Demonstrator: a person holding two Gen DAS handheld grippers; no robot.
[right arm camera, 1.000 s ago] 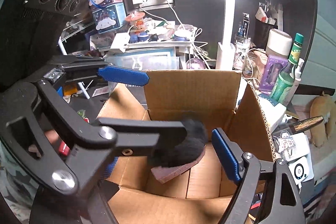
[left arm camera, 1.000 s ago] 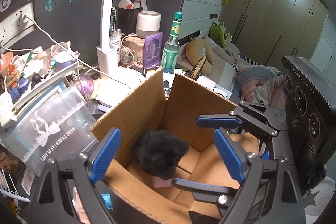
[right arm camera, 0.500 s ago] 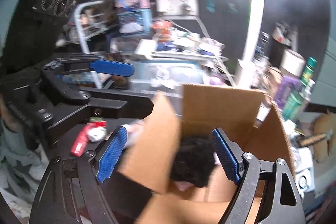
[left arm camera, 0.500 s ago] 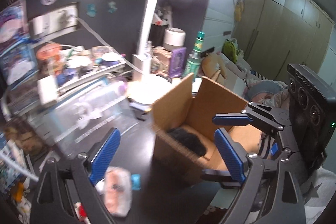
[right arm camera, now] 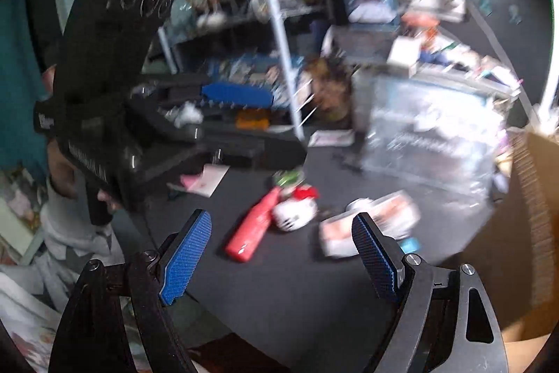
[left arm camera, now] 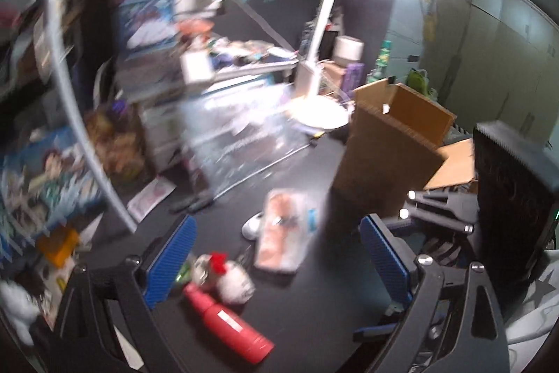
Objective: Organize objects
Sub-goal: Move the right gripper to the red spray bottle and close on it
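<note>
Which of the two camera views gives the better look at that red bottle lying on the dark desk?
The left wrist view: the red bottle lies close, large, its whole length showing with a pale label band. The right wrist view shows the same bottle farther off, smaller and blurred, beside a white round toy.

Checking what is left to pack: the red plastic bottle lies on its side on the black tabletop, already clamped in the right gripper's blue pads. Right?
Not clamped. In the right wrist view the right gripper is open and empty, and the red plastic bottle lies apart from its pads. The rest holds: it lies on its side on the black tabletop.
</note>
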